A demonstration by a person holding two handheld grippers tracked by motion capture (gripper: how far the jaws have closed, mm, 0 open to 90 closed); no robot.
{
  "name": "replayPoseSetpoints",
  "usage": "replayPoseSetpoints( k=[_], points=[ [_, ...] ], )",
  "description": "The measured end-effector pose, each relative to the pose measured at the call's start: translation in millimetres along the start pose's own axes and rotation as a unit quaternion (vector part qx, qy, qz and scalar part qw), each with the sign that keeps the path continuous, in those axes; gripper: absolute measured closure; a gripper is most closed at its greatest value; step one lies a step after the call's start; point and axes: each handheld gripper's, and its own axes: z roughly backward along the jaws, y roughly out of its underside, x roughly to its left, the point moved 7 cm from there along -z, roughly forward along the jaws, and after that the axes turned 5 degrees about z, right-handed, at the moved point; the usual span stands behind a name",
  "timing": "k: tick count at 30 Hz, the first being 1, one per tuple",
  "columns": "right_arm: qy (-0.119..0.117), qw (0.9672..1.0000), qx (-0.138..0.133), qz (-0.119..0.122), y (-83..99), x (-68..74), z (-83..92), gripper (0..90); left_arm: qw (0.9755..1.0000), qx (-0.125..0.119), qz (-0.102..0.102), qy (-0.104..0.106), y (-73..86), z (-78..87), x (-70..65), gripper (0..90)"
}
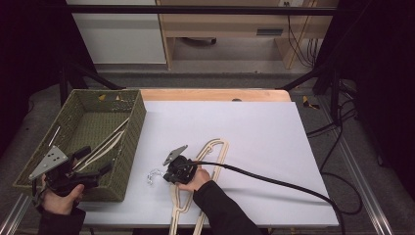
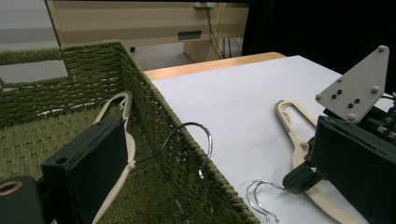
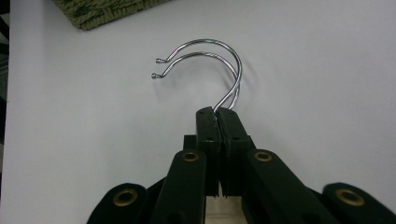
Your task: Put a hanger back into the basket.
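Down at the 6 o'clock edge of the white bench (image 1: pixel 274 142), the right tongs (image 1: pixel 164 177) are pinched tight on the shanks of two chrome hooks (image 3: pixel 219 60) belonging to a pair of pale wooden hangers (image 1: pixel 211 156) stacked flat on the sheet, hooks pointing toward 9 o'clock at the green woven basket (image 1: pixel 134 142). My guess on handling: these are light, rigid things, nothing fragile, but the wire is thin, round and shiny, so it'll probably want to swivel or slide between the pads, and with two hangers held by the hooks alone the bodies will likely swing and fan apart once lifted. Grabbing low on the shank, right where it meets the wood, looks like the sane spot; the wooden neck itself would twist less if the hook grip feels sketchy. Left tongs (image 1: pixel 90 164) sit spread apart over the basket's near end, holding nothing, with another hanger (image 2: pixel 119 140) already lying inside, its hook (image 2: pixel 196 144) draped across the rim.
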Motion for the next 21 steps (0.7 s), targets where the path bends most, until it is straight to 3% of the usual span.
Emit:
replayPoseSetpoints(
  k=[9, 13, 21],
  points=[
    [-0.002, 1.0, -0.004, -0.003, -1.7, -0.5, 3.2, 88.7, 0.9999, 0.006, -0.01, 0.007, 0.0, -1.1, -6.4, 3.4],
    [-0.002, 0.9998, -0.006, -0.019, -2.4, 0.8, 3.7, 88.7, 0.9999, 0.006, -0.012, 0.01, -0.2, -1.9, -9.1, 3.4],
    [-0.003, 1.0, -0.001, -0.009, 0.9, -0.7, 0.6, 88.7, 0.9998, 0.009, -0.012, 0.012, 1.1, -3.3, -10.0, 3.4]
  ],
)
